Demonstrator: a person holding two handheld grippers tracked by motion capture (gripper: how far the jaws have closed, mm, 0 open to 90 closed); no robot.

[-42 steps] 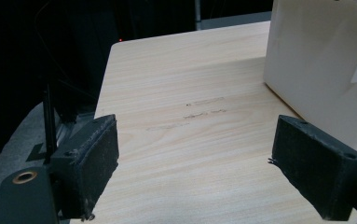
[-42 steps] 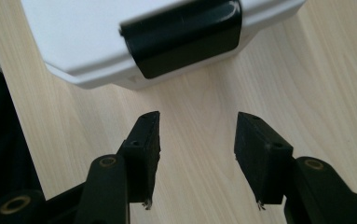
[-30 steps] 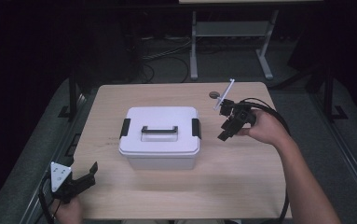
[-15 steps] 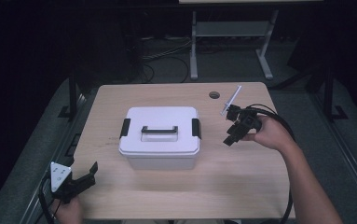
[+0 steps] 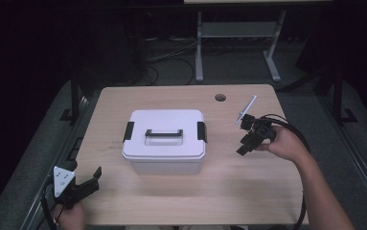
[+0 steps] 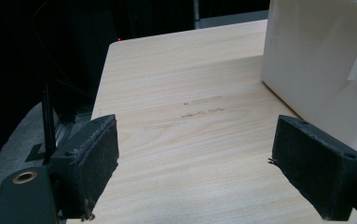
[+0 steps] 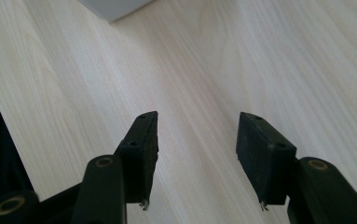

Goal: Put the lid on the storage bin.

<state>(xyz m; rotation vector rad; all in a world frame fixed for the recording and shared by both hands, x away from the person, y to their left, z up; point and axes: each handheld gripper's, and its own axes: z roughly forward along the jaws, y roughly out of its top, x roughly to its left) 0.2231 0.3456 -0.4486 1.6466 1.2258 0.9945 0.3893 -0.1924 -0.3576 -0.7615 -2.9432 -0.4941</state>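
Pretty dark room overall. Light wood surface (image 5: 181, 196) with a round cable hole (image 5: 220, 97), grey floor (image 5: 32, 158) around it, metal stand (image 5: 238, 38) and loose cables (image 5: 166, 60) way back.

Black left tongs (image 5: 92, 178) with a grey three-cornered plate; black right tongs (image 5: 246, 143) trailing black cable; brass-ringed screw holes; bare forearms.

A white lidded storage box (image 5: 164, 140) with a black top handle and black side latches, closed and upright, sits at the middle of the wooden table (image 5: 267, 196).
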